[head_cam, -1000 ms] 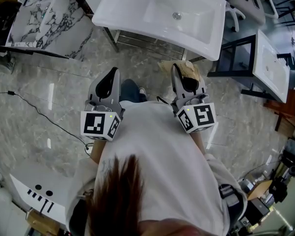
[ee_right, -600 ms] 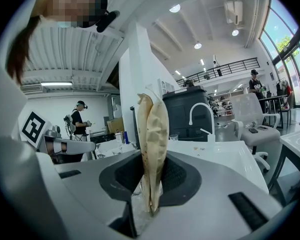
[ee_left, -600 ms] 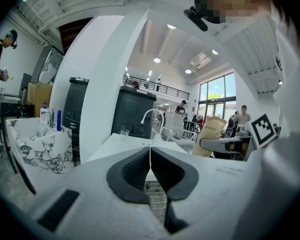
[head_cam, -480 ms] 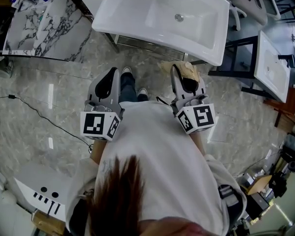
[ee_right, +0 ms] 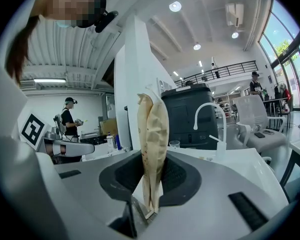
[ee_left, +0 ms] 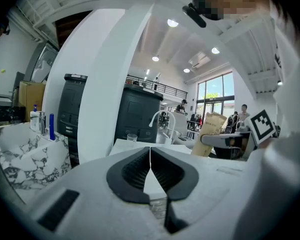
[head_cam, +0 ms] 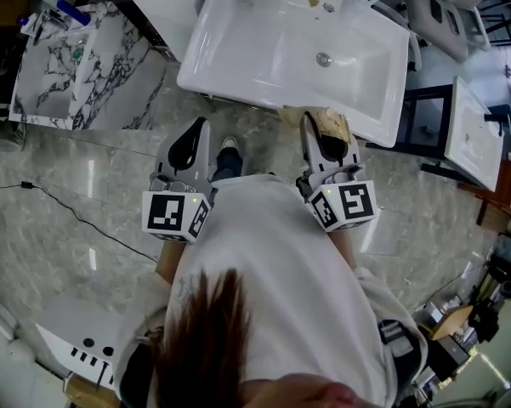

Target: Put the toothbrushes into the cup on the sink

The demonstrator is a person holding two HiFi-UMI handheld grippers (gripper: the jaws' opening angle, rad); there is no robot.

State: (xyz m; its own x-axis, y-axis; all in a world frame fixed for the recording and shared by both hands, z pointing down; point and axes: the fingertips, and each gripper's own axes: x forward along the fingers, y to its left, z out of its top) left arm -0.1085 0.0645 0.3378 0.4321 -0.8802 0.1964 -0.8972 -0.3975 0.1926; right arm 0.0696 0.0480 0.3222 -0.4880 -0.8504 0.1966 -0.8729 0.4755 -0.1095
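Grey marble floor (head_cam: 68,185) underfoot, white sink (head_cam: 238,58) ahead of me. My left tool (ee_left: 150,159) pinched fully together, nothing in it. My right tool (ee_right: 152,176) clamped on tan paper packet (ee_right: 152,129), upright between pads; contents not visible. Clear cup (ee_right: 174,144) on sink's far edge, well apart from packet.

The person wears a loose white short-sleeved T-shirt (head_cam: 281,270), blue trousers (head_cam: 224,167) and a light-coloured shoe (head_cam: 230,145). Long dark brown hair (head_cam: 200,338) lies over the shirt. A black camera bracket (ee_right: 108,16) juts from the head. The left gripper (head_cam: 199,126) and right gripper (head_cam: 311,119) have smooth light grey shells with black oval insets and black ribbed jaw pads (ee_left: 132,171). Each carries a white cube with black square markers (head_cam: 176,215) and a small green light (head_cam: 191,201)
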